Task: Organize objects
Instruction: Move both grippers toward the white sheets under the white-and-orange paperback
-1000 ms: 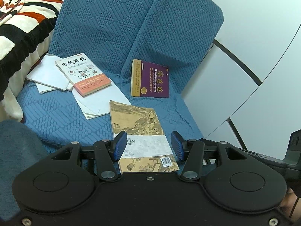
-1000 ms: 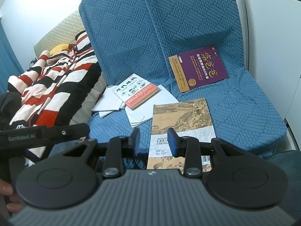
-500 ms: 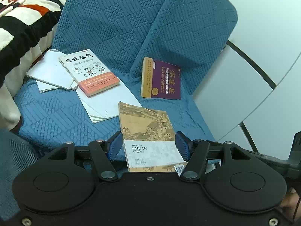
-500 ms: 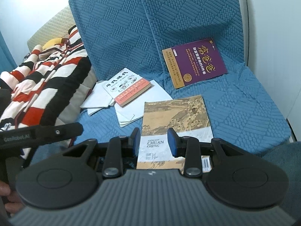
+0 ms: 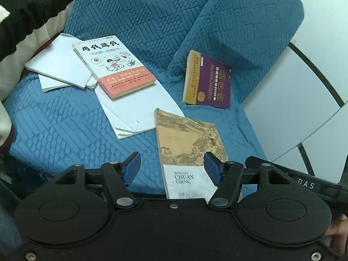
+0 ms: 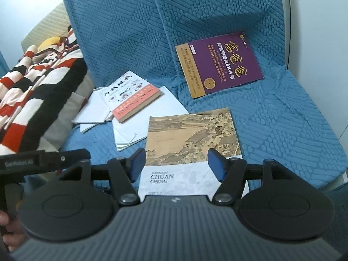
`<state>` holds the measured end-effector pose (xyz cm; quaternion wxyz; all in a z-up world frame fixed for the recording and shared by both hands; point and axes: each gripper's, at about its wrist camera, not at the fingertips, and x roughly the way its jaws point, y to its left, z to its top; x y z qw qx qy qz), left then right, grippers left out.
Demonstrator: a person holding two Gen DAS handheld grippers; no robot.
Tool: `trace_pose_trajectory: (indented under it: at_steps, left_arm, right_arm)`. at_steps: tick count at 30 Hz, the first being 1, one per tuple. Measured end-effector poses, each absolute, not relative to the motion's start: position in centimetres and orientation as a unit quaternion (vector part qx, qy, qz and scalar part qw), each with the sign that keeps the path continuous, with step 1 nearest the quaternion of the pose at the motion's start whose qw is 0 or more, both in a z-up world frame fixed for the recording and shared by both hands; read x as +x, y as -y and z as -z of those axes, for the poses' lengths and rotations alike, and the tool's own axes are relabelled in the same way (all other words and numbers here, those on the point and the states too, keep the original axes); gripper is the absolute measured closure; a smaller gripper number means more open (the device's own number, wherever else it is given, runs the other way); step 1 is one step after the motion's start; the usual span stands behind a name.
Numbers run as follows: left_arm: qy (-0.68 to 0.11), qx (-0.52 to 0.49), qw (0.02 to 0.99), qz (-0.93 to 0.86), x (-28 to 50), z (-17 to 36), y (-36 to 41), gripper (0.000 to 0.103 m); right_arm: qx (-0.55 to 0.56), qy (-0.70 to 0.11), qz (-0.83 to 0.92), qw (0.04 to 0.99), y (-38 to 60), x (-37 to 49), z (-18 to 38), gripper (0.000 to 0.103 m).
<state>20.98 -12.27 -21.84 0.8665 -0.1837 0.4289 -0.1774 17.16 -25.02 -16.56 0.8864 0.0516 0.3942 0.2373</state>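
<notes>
A tan book with a painted cover (image 5: 189,143) (image 6: 191,134) lies nearest on the blue sofa seat (image 5: 65,126). My left gripper (image 5: 171,158) hovers above its near left edge, jaws open and empty. My right gripper (image 6: 176,154) hangs over the book's lower half, its jaws opening, pads clear of the cover. A purple book (image 5: 208,82) (image 6: 219,65) leans against the backrest. A white-and-orange book (image 5: 113,65) (image 6: 130,93) rests on loose white papers (image 5: 134,108) (image 6: 152,106).
A red, black and white striped blanket (image 6: 32,82) is piled at the left of the sofa. More white booklets (image 5: 56,65) lie beside it. White panels (image 5: 304,97) border the sofa on the right. The left gripper's body (image 6: 43,158) shows in the right wrist view.
Both grippers have come down and closer to the tan book, which now looks larger. The right jaws have spread much wider; the left jaws have widened a little.
</notes>
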Motion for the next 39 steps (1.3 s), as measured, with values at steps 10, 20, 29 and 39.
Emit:
trace_pose_trajectory:
  at_steps: [10,20,29,39]
  left_arm:
    - [-0.453,-0.233,0.843,0.17,25.7,25.0,11.8,0.042]
    - [-0.488,-0.25,0.822,0.156,30.0,27.8,11.9,0.046]
    - [-0.518,-0.299,0.79,0.135,33.1,30.8,10.6,0.07]
    - [-0.52,-0.287,0.799,0.093,33.3,31.2,10.3,0.074]
  right_arm:
    - [0.071,-0.415,-0.257,0.87,23.5,21.4,18.3,0.038]
    - [0.068,-0.42,-0.279,0.861,21.1,25.5,19.6,0.038]
    - [0.083,-0.437,-0.285,0.849,19.5,29.9,21.2,0.038]
    - [0.088,-0.473,-0.292,0.827,17.6,34.1,23.6,0.05]
